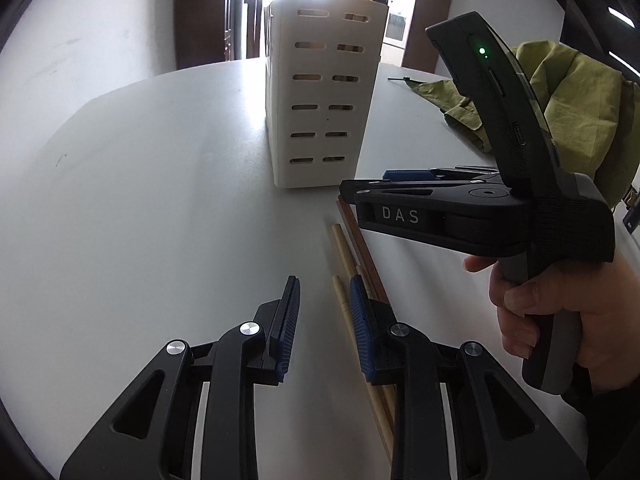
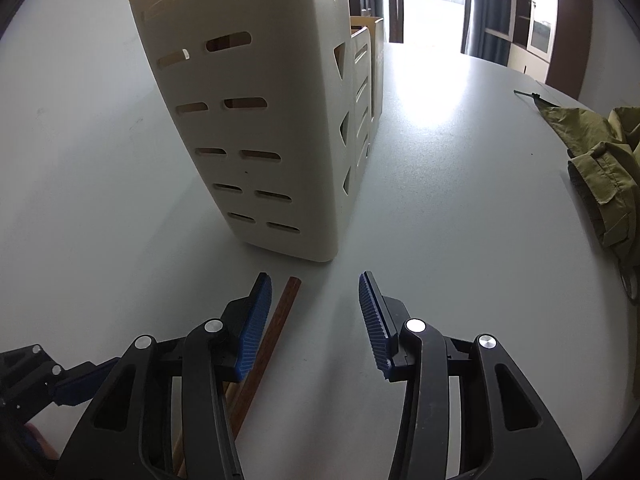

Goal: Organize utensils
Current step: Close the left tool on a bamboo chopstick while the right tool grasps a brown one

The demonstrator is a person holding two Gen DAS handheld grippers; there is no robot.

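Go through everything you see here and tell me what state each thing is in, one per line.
Left tongs: open, holding nothing.
Right tongs: open, holding nothing.
Holder: upright on the table, some sticks already inside.
Pale chopsticks: lying flat on the table, not gripped.
Brown chopstick: lying flat, its tip near the holder's base.
Green cloth: crumpled at the table's edge.

You're in a home-like room: a pale bench [image 2: 460, 200], dark wooden cabinets [image 2: 540, 20], a bright doorway [image 2: 432, 0], an olive jacket [image 2: 600, 160].
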